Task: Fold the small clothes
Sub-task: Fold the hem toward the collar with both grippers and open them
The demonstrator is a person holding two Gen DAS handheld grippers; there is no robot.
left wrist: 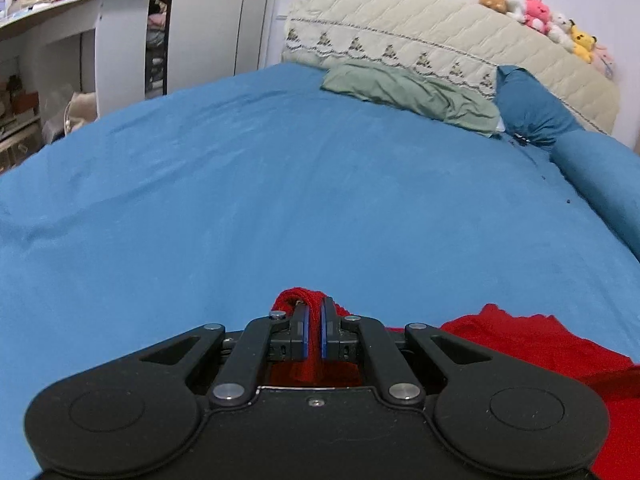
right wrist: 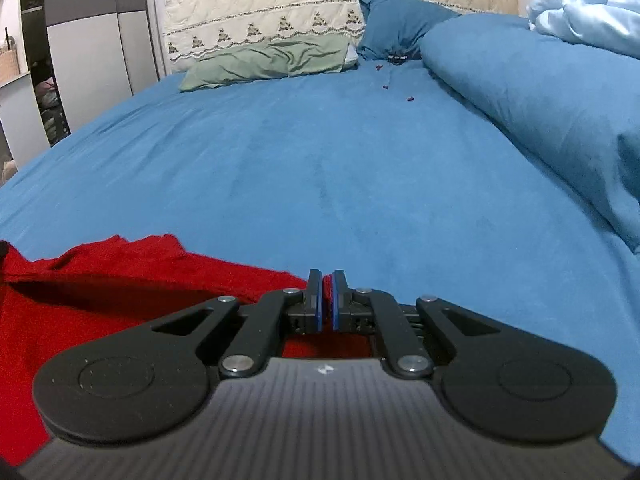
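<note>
- Left gripper (left wrist: 316,312) pinched tight on a bunched edge of the red knit garment (left wrist: 532,344), a loop of the knit poking out ahead of the blue pads; jaws nearly touching, only cloth between them.
- Right gripper (right wrist: 327,290) likewise clamped on the red knit garment (right wrist: 132,276), a thin sliver of red caught between its pads.
- Rest of the garment spread to the right of the left gripper and to the left of the right one, so stretched between the two, partly draped below and behind each tool on the blue bedsheet (left wrist: 280,184).
- Two-point hold along one edge, probably to keep the cloth taut and square for carrying that edge over in a fold.
- Ahead of both grippers only open sheet, likely the landing ground for the fold.
- Far ahead, well apart from the work: green pillow (left wrist: 412,94), blue pillow (left wrist: 528,108) and quilted headboard (left wrist: 400,28) topped with plush toys (left wrist: 540,14).
- To the right of the right gripper, a rolled blue duvet (right wrist: 540,92); worth keeping the fold clear of it.
- Fold itself seemingly not yet laid; stage judged early.
</note>
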